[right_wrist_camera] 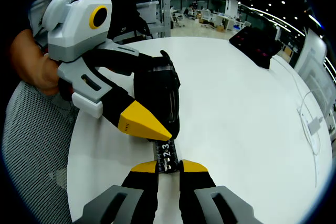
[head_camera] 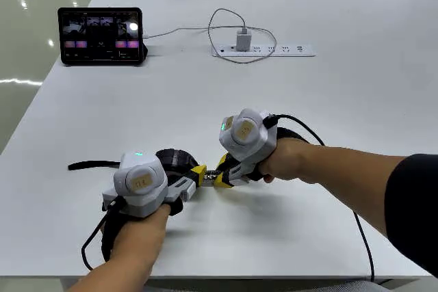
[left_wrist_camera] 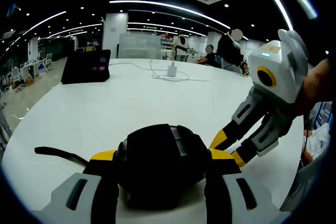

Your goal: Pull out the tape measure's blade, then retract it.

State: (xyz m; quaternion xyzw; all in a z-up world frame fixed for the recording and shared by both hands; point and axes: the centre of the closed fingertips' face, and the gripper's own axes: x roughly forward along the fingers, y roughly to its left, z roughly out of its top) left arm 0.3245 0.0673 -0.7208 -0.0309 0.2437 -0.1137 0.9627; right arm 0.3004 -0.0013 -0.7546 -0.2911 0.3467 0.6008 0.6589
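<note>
Black tape measure case (head_camera: 174, 161): sits low over the white worktop (head_camera: 328, 100), close to the near edge and left of its middle. Whether it rests on the surface or is held just clear of it cannot be told.

Left gripper (head_camera: 191, 181): grey body, yellow-tipped jaws. The jaws are closed against the two sides of the case, which fills the gap between them in the left gripper view. It is held in a hand that comes in over the near edge.

Blade (right_wrist_camera: 166, 153): a short length is drawn out of the case toward the right. It is black-faced, and the white figures 2 and 3 can be read in the right gripper view.

Right gripper (right_wrist_camera: 168, 167): same make. Its jaws are pressed together on the blade's free end, and the end hook is hidden between them. Its tips stand just beside the left gripper's tips.

Strap (head_camera: 92, 165): black. It trails from the case flat along the worktop toward the left edge.

Tablet (head_camera: 100, 35): dark, with its screen lit. It is propped upright near the far left corner.

Power strip (head_camera: 274, 50): white. It lies toward the far edge, near the middle, with a white charger (head_camera: 243, 39) plugged into it.

White cable (head_camera: 226, 18): runs from the tablet to the charger, looping beside the strip.

Black cable (head_camera: 363, 237): runs from the right gripper off the near edge.
</note>
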